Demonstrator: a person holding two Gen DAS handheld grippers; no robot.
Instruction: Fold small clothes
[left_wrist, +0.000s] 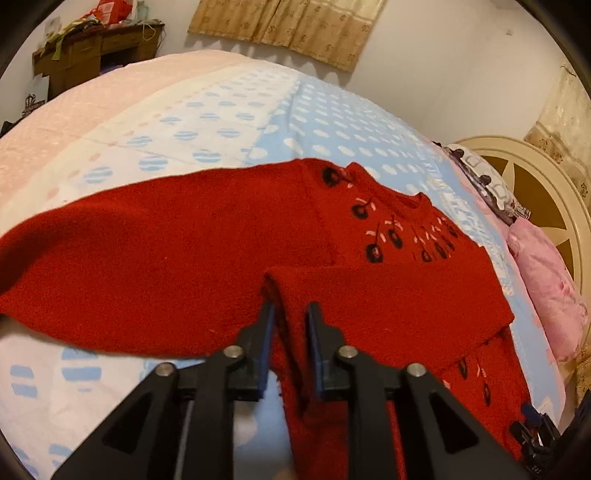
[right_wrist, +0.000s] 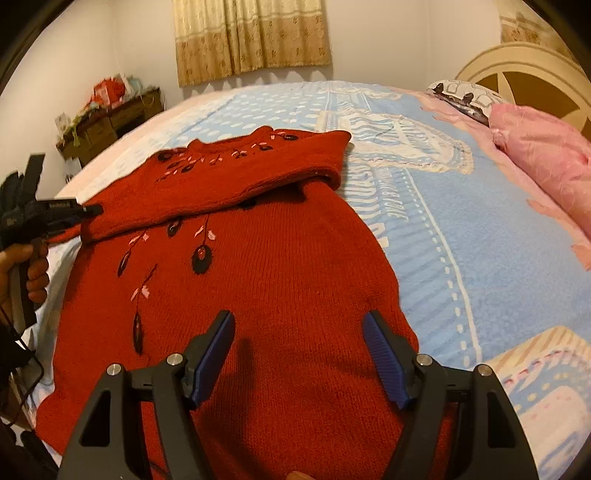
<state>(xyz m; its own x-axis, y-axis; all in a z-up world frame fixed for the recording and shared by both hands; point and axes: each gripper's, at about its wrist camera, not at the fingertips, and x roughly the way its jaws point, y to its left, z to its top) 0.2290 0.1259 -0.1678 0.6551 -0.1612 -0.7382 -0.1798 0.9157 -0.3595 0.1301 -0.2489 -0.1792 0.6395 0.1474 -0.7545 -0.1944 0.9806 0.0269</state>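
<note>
A red knitted sweater (right_wrist: 295, 258) with dark and pink embroidered flowers lies flat on the bed. One sleeve (right_wrist: 221, 184) is folded across its chest. My left gripper (left_wrist: 291, 314) sits at the cuff end of that sleeve (left_wrist: 369, 299). Its jaws stand a little apart with the cuff's edge between the blue pads, loose rather than pinched. The same gripper (right_wrist: 88, 212) shows at the left edge of the right wrist view, at the cuff. My right gripper (right_wrist: 299, 332) hovers wide open over the sweater's lower body, with nothing between its fingers.
The bed is covered by a blue and white dotted blanket (left_wrist: 325, 122). A pink pillow (right_wrist: 546, 155) and a cream headboard (right_wrist: 524, 70) are on the right. A cluttered wooden desk (right_wrist: 110, 122) stands against the far wall. A person's hand (right_wrist: 22, 266) grips the left handle.
</note>
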